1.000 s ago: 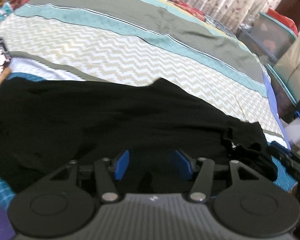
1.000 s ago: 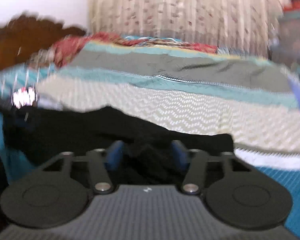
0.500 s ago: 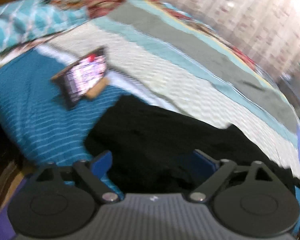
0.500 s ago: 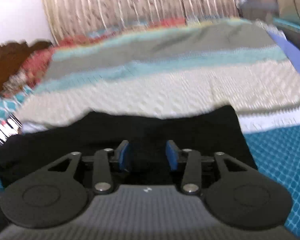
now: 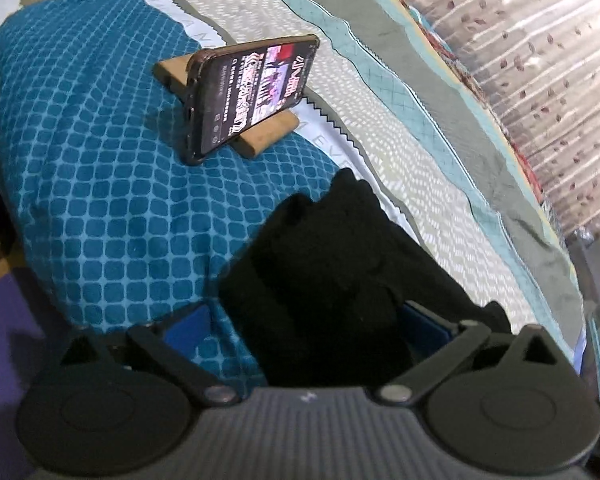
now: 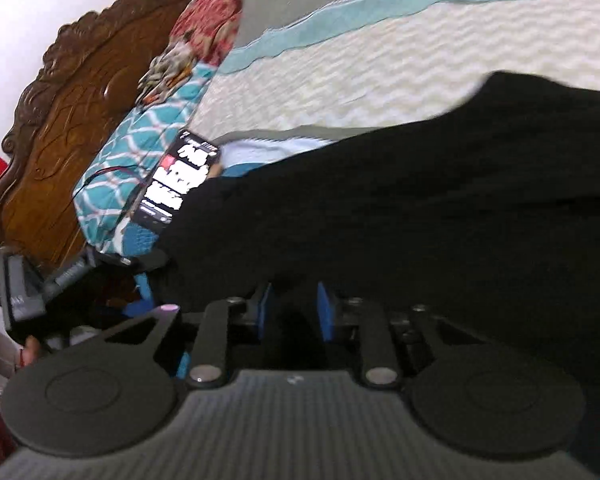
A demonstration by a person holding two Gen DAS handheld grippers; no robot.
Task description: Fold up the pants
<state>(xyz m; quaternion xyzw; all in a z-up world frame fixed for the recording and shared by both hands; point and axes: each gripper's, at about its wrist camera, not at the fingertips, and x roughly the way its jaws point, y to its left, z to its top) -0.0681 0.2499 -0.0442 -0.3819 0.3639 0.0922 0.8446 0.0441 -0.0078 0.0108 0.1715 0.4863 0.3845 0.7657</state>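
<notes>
Black soft-fabric pants (image 5: 332,280): lying on the bed, filling the lower centre of the left wrist view and the whole right half of the right wrist view (image 6: 440,200).
- Support: quilted bedspread in teal grid, cream chevron and grey bands (image 5: 100,160).
- Handling, by judgement: light, limp, non-slip cloth; it will sag and bunch wherever unsupported, and is not fragile. Best taken at an edge or corner, pinching all layers together, so that a fold stays straight.
- Left gripper (image 5: 304,320): blue-padded fingers (image 5: 188,322) spread wide, at lower centre of its frame. A bunched end of the pants lies between them; the left pad sits clear over the bedspread, so nothing is gripped.
- Right gripper (image 6: 292,310): blue-padded fingers (image 6: 265,308) drawn close with a narrow gap, lower centre of frame. Black cloth fills the gap, apparently pinched; actual pad contact is too dark to confirm.
- Nearby: dark-cased smartphone with lit screen (image 5: 252,92), propped on a small wooden stand (image 5: 268,132), upper centre of the left view, well apart from the cloth. Carved dark-wood headboard (image 6: 68,128) at left of the right view.
</notes>
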